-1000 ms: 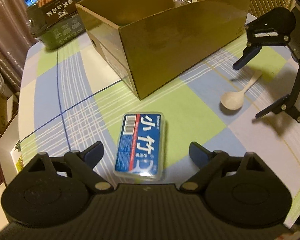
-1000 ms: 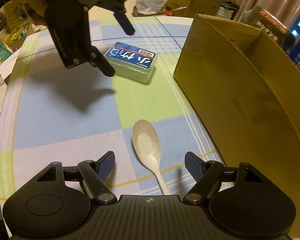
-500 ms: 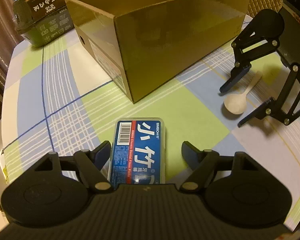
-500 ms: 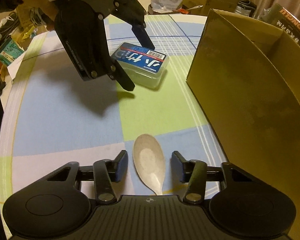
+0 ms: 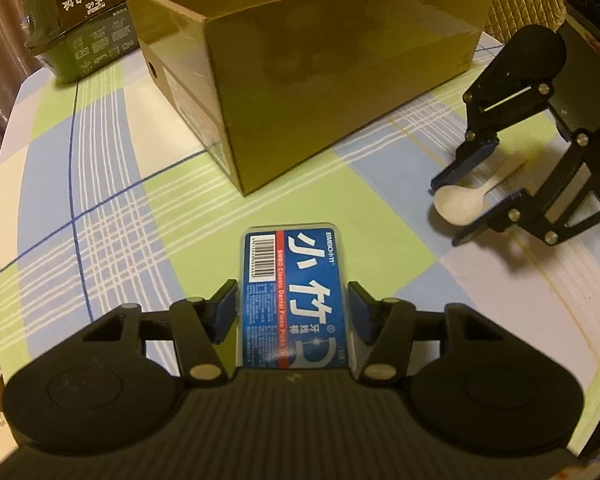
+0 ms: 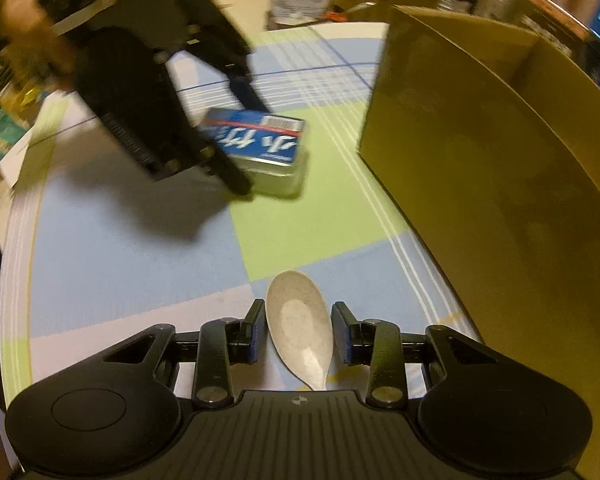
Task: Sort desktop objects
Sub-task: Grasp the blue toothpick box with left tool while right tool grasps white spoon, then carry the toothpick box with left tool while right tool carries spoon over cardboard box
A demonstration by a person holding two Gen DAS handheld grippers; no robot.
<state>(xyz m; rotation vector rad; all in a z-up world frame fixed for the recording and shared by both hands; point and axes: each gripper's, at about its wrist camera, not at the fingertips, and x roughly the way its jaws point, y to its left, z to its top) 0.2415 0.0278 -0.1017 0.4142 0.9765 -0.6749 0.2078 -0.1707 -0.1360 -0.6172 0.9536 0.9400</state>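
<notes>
Left gripper [image 5: 292, 308]: jaws closing, the blue floss box [image 5: 294, 292] between them. The pads stand just beside the box's long sides; on the right the pad seems to meet the clear case, on the left a thin gap may remain. Cannot tell for certain that both pads press. The box lies flat on the checked tablecloth [image 5: 112, 208], label up, its far end running out past the fingertips toward 12 o'clock.

Right gripper [image 6: 299, 330]: jaws drawn in nearly as far as they go, the pale spoon [image 6: 300, 326] between them. The bowl of the spoon sits between the pads, hollow side up; the handle runs back toward 6 o'clock under the gripper body. A sliver of cloth shows either side of the bowl in the right wrist view, so contact is not plainly visible.

From the left wrist view, the right gripper [image 5: 466, 208] sits at about 2 o'clock, its fingers straddling the spoon [image 5: 460, 206] on the cloth, handle pointing away to upper right.

From the right wrist view, the left gripper [image 6: 240, 140] is at about 11 o'clock, blurred, over the floss box [image 6: 260, 140].

Farther out: open cardboard box [image 5: 340, 64] at 12 o'clock from the left gripper, well apart from the floss box. Beyond it at 10 o'clock, a dark printed carton [image 5: 80, 28] at the table edge.
</notes>
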